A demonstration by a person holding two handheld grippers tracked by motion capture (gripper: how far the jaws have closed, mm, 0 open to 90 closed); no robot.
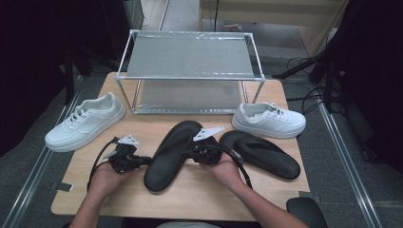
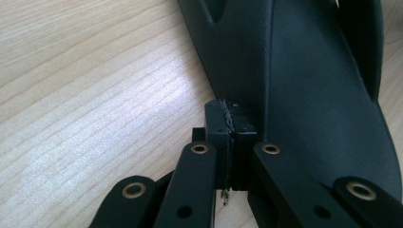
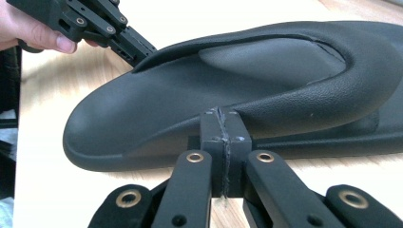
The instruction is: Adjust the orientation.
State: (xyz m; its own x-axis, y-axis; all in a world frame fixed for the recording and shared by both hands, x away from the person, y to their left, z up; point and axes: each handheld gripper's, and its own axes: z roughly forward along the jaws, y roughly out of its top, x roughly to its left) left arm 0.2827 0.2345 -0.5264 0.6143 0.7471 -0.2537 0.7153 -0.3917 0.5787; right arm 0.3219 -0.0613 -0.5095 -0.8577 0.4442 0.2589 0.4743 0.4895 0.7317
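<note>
Left gripper (image 1: 142, 160): jaws closed flat against each other, nothing between them; the tips press against the left edge of the near black slipper (image 1: 172, 154).
Right gripper (image 1: 195, 153): jaws closed pad to pad, holding nothing; the tips meet the slipper's right edge, opposite the left gripper.
Left hand (image 1: 107, 179): comes in from the near edge, wrapped round the gripper body, gripper pointing level to the right.
Right hand (image 1: 227, 172): comes in from the near edge, gripper pointing level to the left.
Near black slipper: lies sole down at the near centre of the wooden table (image 1: 199, 199), toe towards the far right, heel towards the near left, squeezed between the two sets of tips.
Second black slipper (image 1: 260, 153): just right of the right gripper, flat on the table.
Left white sneaker (image 1: 86, 121): far left of the table, well apart from the slippers.
Right white sneaker (image 1: 269, 119): far right, just beyond the second slipper.
Shoe rack (image 1: 190, 71): metal frame with two shelves, at the far edge.
Writing: none readable on shoes or grippers.
</note>
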